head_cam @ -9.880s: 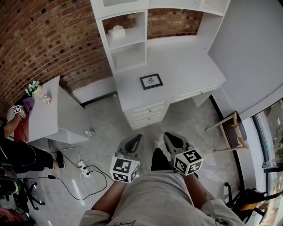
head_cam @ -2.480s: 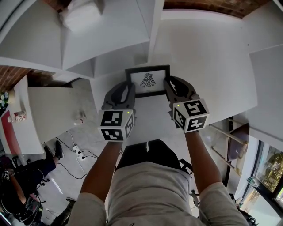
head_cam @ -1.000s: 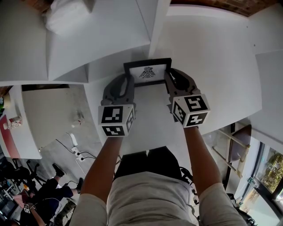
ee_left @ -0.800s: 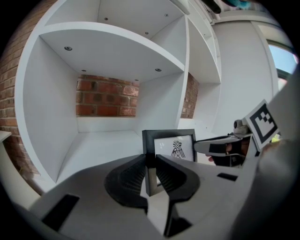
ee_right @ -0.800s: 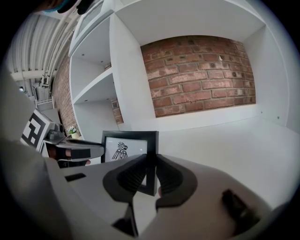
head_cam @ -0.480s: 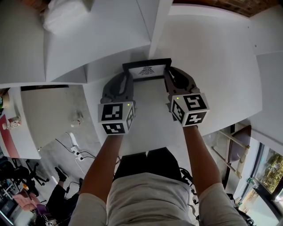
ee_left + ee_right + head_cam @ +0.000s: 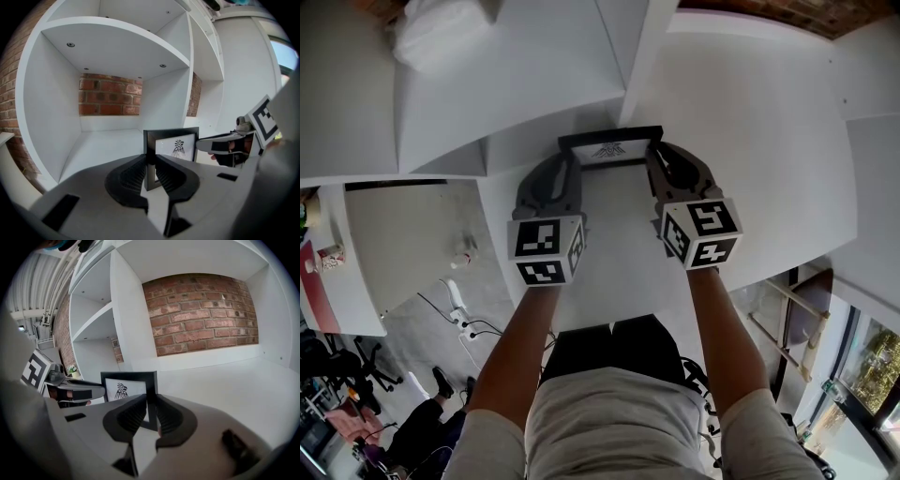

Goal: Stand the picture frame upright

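Tipped further upright, picture frame (image 7: pixel 602 150) clamped by left hand-held gripper (image 7: pixel 573 163), just tightened, and right hand-held gripper (image 7: pixel 652 152).

Right gripper (image 7: pixel 149 401) with its dark jaws closed on the right-hand bar of a black picture frame (image 7: pixel 126 377), frame standing upright on the white desk (image 7: pixel 225 380), bird-like drawing on its white sheet, red brick wall (image 7: pixel 201 310) beyond, white shelving (image 7: pixel 93 329) to the left
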### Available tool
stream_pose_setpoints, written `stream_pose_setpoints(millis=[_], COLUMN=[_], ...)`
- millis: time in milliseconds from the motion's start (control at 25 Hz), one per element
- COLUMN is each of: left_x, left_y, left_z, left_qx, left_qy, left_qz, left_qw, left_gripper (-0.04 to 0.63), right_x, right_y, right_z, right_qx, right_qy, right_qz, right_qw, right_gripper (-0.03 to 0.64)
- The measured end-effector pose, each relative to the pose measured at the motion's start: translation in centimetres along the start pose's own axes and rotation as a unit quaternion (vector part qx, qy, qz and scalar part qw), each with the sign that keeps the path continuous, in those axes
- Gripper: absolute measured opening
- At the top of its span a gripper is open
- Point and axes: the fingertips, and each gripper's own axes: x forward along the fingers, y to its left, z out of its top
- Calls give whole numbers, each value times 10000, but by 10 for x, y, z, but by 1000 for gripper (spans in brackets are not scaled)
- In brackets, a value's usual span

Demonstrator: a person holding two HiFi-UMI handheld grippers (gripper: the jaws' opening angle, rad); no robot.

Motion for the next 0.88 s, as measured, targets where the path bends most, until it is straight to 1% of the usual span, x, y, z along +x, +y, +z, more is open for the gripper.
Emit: stream_pose_setpoints(millis=[880], left_x=[6], left_y=[0], left_z=[-3], left_qx=[73], left_qy=[3], left_qz=[24], left_qw=[10000], left_gripper=[74], right_x=[2], right_y=[-3], right_z=[-3], right_qx=[-34], right_qy=[-51], right_qz=[-2], right_qw=[10000], right_gripper=[77])
